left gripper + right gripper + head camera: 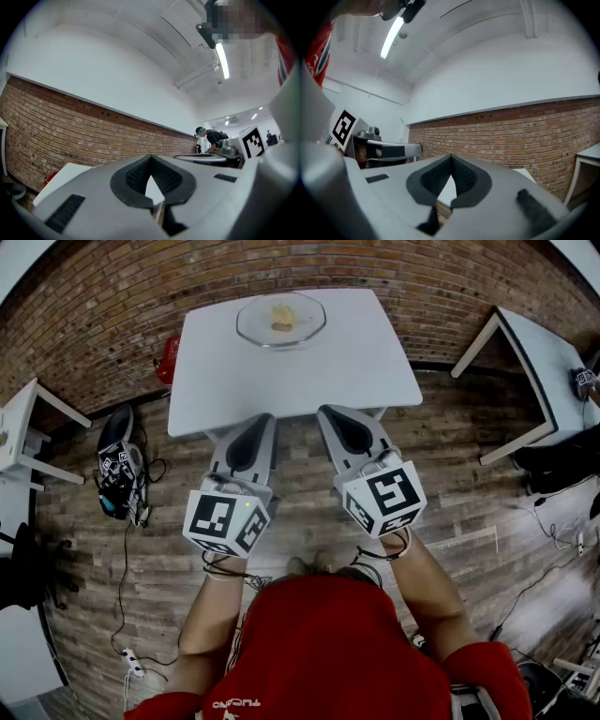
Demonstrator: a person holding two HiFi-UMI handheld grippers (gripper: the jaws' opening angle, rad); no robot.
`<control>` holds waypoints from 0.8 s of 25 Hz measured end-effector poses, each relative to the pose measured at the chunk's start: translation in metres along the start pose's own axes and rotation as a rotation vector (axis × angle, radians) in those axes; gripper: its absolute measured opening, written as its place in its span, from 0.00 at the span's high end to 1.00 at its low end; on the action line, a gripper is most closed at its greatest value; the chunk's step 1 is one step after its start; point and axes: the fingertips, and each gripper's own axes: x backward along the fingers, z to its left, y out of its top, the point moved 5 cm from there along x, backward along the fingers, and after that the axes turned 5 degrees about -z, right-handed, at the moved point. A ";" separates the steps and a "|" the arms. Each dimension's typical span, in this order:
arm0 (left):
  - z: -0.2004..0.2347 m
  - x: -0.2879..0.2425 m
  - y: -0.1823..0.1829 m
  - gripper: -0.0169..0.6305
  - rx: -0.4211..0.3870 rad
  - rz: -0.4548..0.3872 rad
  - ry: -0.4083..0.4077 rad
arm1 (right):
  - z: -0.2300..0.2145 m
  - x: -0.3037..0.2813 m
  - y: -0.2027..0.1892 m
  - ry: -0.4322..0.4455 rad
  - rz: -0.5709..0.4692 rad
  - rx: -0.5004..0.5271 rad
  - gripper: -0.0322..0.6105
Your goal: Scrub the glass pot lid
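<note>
Left gripper point(263, 419) beside right gripper point(327, 412)

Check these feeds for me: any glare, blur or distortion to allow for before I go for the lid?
Head view: even light, no glare; fisheye bows the table edges, lid sharp. Left gripper view: strip light blooms upper right, left gripper soft up close. Right gripper view: another strip light blooms upper left, right gripper soft, brick wall crisp.
</note>
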 end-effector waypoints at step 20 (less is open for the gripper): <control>0.014 -0.015 -0.002 0.95 0.014 -0.006 0.043 | -0.021 -0.013 0.002 0.008 -0.014 -0.020 0.90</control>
